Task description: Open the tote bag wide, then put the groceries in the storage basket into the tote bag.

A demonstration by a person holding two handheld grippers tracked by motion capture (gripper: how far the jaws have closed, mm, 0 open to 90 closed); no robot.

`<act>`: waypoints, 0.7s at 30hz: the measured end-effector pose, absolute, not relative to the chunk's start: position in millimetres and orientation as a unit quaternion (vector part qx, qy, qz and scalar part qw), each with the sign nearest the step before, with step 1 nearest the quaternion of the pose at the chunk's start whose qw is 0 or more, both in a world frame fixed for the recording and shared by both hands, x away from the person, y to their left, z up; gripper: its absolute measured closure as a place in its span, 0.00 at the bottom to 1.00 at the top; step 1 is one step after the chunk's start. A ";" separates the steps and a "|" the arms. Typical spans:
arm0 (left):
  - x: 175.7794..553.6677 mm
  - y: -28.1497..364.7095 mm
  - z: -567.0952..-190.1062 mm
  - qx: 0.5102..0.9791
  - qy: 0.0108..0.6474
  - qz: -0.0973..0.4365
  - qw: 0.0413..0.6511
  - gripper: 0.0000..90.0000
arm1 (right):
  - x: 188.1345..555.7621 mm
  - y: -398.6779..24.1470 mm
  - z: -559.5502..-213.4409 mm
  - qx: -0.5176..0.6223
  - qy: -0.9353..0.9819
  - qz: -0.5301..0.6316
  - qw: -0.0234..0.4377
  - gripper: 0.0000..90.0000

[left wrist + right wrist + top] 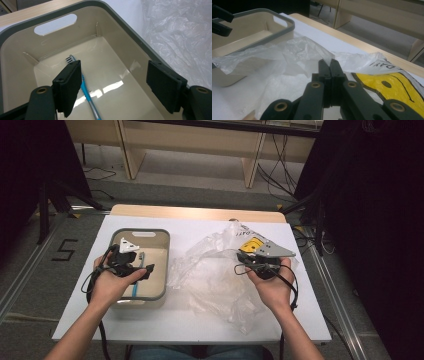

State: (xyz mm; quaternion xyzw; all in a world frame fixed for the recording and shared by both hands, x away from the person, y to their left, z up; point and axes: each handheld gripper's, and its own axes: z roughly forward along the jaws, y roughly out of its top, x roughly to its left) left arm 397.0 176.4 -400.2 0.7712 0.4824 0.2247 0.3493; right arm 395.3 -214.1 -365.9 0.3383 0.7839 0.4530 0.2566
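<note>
Nearest the person, the two hands come in from the bottom edge of the high view, each holding a gripper over the white table [200, 325]. The left gripper [142, 270] hangs over the near part of the bin [165, 265], its jaws wide apart with nothing between them. In the left gripper view those jaws frame the bin's beige floor, where a toothbrush [86, 91] with a blue handle lies flat, its bristled head toward the far wall with the handle slot. The left jaw hides part of the brush's neck.

The right gripper [331, 63] has its jaws pressed together on a fold of the clear plastic bag [294, 53], pinching the film up into a small peak. The rest of the bag lies crumpled on the table just right of the bin, touching or nearly touching its side. A yellow print [397, 88] with black lettering shows on the bag's far right part.

Beyond the table, pale wooden furniture [195, 145] stands on the grey floor, with cables trailing under it.
</note>
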 end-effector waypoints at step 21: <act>399.0 178.8 -402.2 0.770 0.489 0.224 0.344 0.32 | 394.5 -213.7 -365.4 0.338 0.783 0.454 0.258 1.00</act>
